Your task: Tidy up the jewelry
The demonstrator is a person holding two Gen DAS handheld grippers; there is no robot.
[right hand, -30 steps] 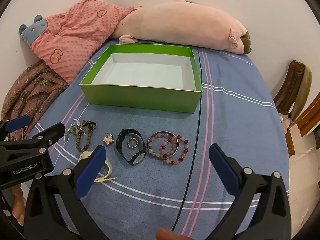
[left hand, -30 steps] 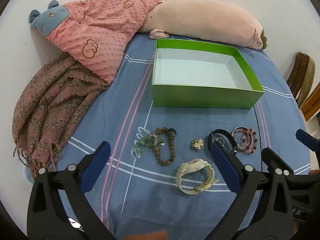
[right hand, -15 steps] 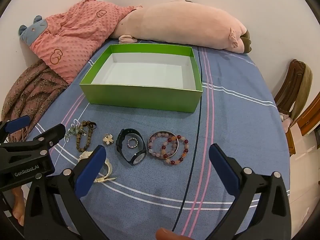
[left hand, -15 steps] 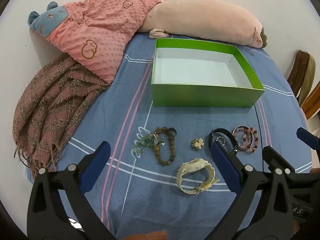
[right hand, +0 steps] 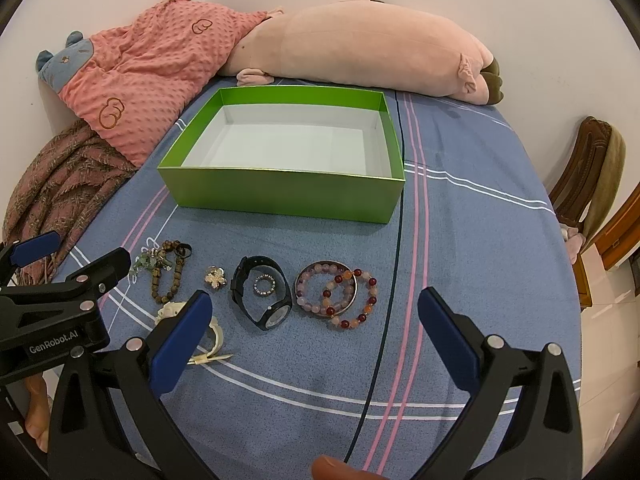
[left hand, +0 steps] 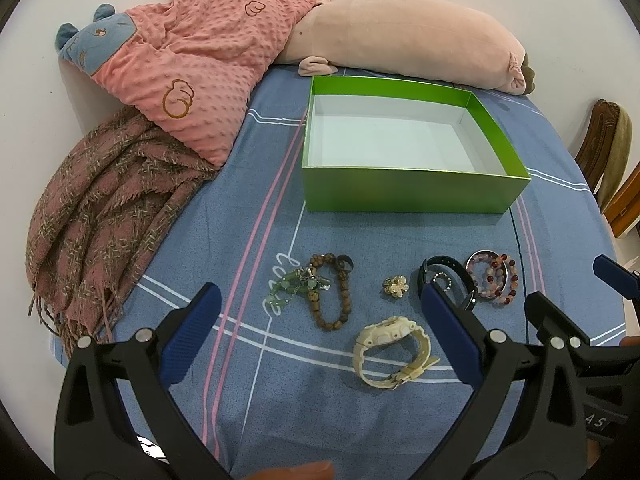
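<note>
An empty green box (left hand: 412,194) (right hand: 280,192) with a white inside stands on the blue bedsheet. In front of it lies a row of jewelry: a green bead piece (left hand: 296,286), a brown bead bracelet (left hand: 334,292) (right hand: 168,276), a gold flower brooch (left hand: 396,285) (right hand: 216,278), a cream watch (left hand: 390,346) (right hand: 212,334), a black watch (right hand: 262,296) (left hand: 448,276) around a small ring (right hand: 265,285), and pink and red bead bracelets (right hand: 340,294) (left hand: 492,278). My left gripper (left hand: 320,332) is open above the cream watch and brown beads. My right gripper (right hand: 314,332) is open, hovering near the black watch and bead bracelets. Both hold nothing.
A pink dotted pillow (left hand: 188,68), a long pink plush (left hand: 400,44) and a brown woven scarf (left hand: 100,216) lie at the back and left. A wooden chair (right hand: 588,172) stands past the bed's right edge. The left gripper's body (right hand: 52,312) shows in the right wrist view.
Both views have shifted very slightly; the jewelry and box have not moved, and both grippers stay open.
</note>
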